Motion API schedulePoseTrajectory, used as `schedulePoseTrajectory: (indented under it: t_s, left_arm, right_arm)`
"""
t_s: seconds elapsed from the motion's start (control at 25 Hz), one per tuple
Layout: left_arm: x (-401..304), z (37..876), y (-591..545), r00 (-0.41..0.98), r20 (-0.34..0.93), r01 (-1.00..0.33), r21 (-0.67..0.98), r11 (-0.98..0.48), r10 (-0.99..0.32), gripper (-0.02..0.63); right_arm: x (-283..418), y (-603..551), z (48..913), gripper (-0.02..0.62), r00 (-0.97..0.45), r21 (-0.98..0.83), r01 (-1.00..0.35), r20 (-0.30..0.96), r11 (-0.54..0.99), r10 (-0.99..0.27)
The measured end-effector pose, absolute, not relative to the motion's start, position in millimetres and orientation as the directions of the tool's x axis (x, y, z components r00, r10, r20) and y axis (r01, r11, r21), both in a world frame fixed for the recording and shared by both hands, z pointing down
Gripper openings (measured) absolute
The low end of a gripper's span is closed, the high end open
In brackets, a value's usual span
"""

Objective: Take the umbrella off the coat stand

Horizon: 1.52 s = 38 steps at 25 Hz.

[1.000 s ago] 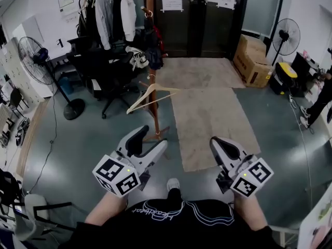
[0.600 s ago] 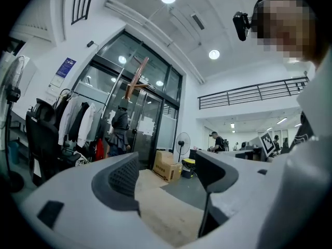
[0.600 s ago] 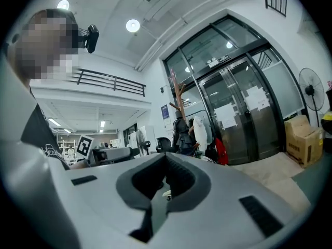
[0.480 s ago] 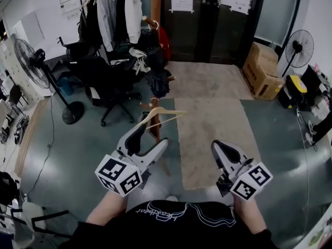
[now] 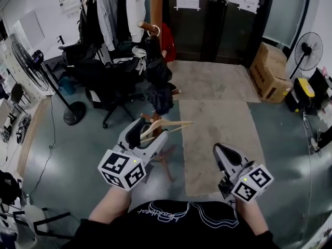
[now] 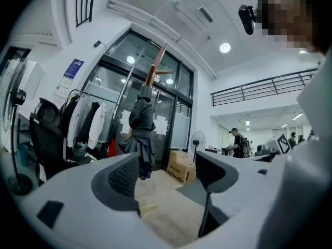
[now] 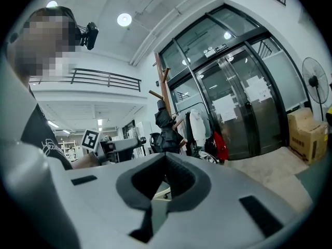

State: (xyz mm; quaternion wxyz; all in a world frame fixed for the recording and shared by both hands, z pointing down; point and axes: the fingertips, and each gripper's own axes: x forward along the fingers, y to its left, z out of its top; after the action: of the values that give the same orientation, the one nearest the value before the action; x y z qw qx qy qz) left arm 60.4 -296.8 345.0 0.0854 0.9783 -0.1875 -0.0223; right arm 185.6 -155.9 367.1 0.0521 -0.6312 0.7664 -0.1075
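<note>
Grey-padded and white-shelled, the left gripper (image 5: 149,136) was held level in front of the person, its jaws standing wide apart after just opening, with nothing between them but a line of sight to the stand, likely made ready for a grab. The right gripper (image 5: 222,153), of the same make, was beside it and a little further back with its jaws closed together on nothing, seemingly kept in reserve. Just beyond the left one a pale wooden clothes hanger (image 5: 168,125) hung on a low peg of the tall brown wooden coat stand (image 5: 156,7), whose foot stood at the edge of a beige floor rug (image 5: 218,123). The dark folded umbrella (image 5: 155,74) hung higher up the pole, apparently hooked by its top over a peg so its loose canopy drooped downward; neither gripper touched it. Behind stood a rail of white and dark jackets (image 5: 116,9) and dark glass doors (image 5: 207,25)
</note>
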Motion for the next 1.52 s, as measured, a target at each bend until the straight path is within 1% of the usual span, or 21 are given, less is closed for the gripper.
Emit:
schedulePoseTrajectory:
  t_s: [0.28,0.6,1.04,1.32,1.52]
  left_arm:
    - [72,343,-321,0.911,0.006,-0.409,0.145,-0.901,-0.413,0.333]
    - [95,332,-344,0.875,0.013,-0.483,0.111,-0.868,-0.485,0.342]
    - [116,313,-387,0.792,0.006,-0.609,0.062,-0.79,-0.61,0.353]
    - [134,315,-410,0.758,0.024,-0.652,0.013,-0.758,-0.652,0.353]
    - [134,313,-424,0.723,0.039,-0.689,-0.033,-0.724,-0.69,0.353]
  right_arm:
    - [193,-178,369,0.003,-0.231,-0.229,-0.95,0.064,0.211,-0.971]
    - [198,-209,354,0.003,-0.339,-0.2,-0.925,0.048,0.324,-0.94]
    - [236,-247,327,0.003,-0.441,-0.157,-0.888,0.015,0.433,-0.898]
    - [260,-266,326,0.003,-0.493,-0.149,-0.86,0.002,0.487,-0.87]
    - [274,-274,322,0.003,-0.517,-0.135,-0.847,-0.01,0.513,-0.856]
